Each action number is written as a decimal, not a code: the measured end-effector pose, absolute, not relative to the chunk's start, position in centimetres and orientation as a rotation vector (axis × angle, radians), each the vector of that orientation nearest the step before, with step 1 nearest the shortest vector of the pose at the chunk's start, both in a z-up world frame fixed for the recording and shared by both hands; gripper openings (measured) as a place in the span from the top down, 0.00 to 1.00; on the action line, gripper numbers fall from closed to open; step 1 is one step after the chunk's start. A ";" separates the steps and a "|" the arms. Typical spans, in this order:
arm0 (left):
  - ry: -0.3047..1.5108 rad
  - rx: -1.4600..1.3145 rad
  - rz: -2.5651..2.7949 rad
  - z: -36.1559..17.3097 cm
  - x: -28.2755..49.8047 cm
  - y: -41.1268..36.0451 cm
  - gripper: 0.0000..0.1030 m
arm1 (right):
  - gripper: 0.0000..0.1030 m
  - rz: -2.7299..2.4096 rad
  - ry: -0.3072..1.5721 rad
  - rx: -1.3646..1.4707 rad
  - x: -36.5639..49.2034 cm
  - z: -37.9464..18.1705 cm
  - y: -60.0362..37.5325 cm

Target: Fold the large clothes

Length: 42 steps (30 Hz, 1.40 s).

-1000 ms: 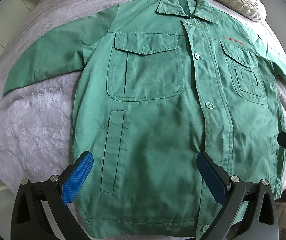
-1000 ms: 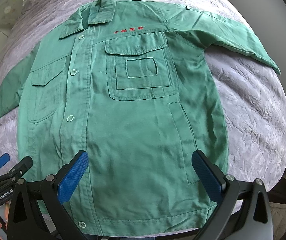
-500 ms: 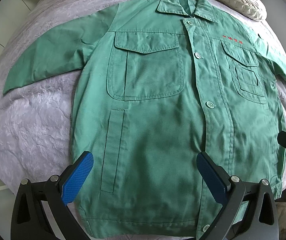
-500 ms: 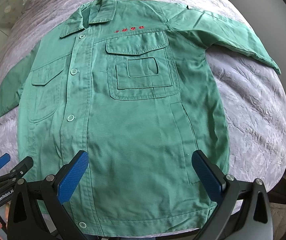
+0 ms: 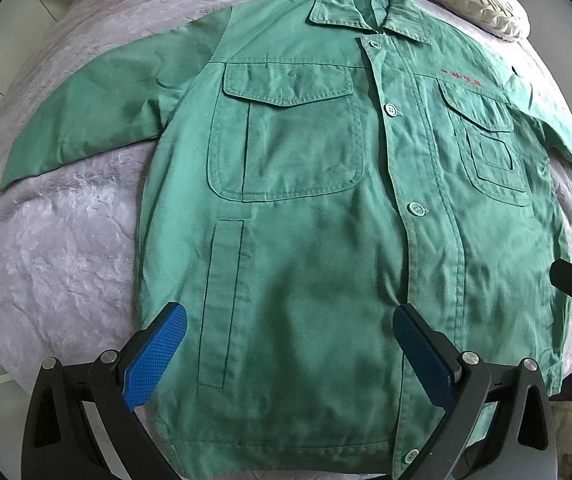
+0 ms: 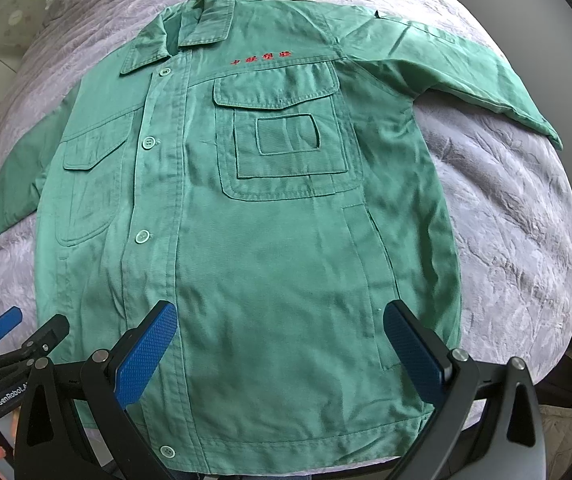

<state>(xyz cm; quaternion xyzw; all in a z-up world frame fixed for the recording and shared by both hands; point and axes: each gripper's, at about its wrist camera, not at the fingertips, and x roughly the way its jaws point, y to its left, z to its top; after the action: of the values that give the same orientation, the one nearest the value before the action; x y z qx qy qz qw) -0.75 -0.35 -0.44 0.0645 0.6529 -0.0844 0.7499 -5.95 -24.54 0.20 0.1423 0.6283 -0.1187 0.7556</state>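
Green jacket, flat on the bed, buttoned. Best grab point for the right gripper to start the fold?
The cuff of the sleeve on the jacket, probably. It lies flat, angled out over the blanket, so come from the outer side and pinch its edge. The right gripper is open near the hem.

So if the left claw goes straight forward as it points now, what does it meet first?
Most likely the green jacket: the left claw is open, with the lower front panel beside the slit pocket between its fingers. Its height above the cloth is unclear, so it may skim on toward the chest pocket.
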 end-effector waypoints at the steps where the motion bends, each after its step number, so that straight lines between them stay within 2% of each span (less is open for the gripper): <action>1: 1.428 0.131 -0.191 -0.5 -0.6 -0.3 0.00 | 0.00 -0.257 1.370 0.310 -5.9 0.1 -24.4; 11: 1.381 -0.071 -0.185 -0.9 2.6 5.5 0.00 | 0.00 -0.130 1.348 0.332 -3.4 -0.5 -20.8; 18: 1.245 -0.211 -0.042 -1.3 7.6 15.5 0.00 | 0.00 0.083 1.340 0.409 -0.6 -2.1 -15.0; 21: 1.172 -0.264 0.047 -1.7 10.0 20.8 0.00 | 0.00 0.238 1.398 0.499 0.9 -3.4 -11.7; 29: 1.039 -0.399 0.234 -5.4 16.2 33.3 0.00 | 0.00 0.431 1.476 0.316 2.8 -5.8 -3.4; 37: 1.039 -0.372 0.274 -8.6 18.5 36.9 0.01 | 0.00 0.463 1.496 0.301 3.1 -7.7 -1.2; 39: 1.001 -0.384 0.283 -8.0 18.3 37.3 0.21 | 0.00 0.468 1.494 0.303 3.1 -7.7 -0.9; 40: 0.993 -0.387 0.290 -7.8 18.2 37.5 0.40 | 0.00 0.472 1.492 0.300 3.1 -7.5 -0.8; 41: 0.988 -0.397 0.292 -7.7 18.3 37.9 0.65 | 0.00 0.474 1.491 0.295 3.1 -7.5 -0.6; 42: 0.982 -0.411 0.280 -7.6 18.4 38.2 0.80 | 0.00 0.476 1.489 0.291 3.0 -7.5 -0.3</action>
<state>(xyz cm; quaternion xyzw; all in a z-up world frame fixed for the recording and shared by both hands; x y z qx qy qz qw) 18.38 38.23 -7.61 -0.1954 0.4664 0.1330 0.8524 3.00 -0.33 -7.53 0.1306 0.6687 0.2136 0.7001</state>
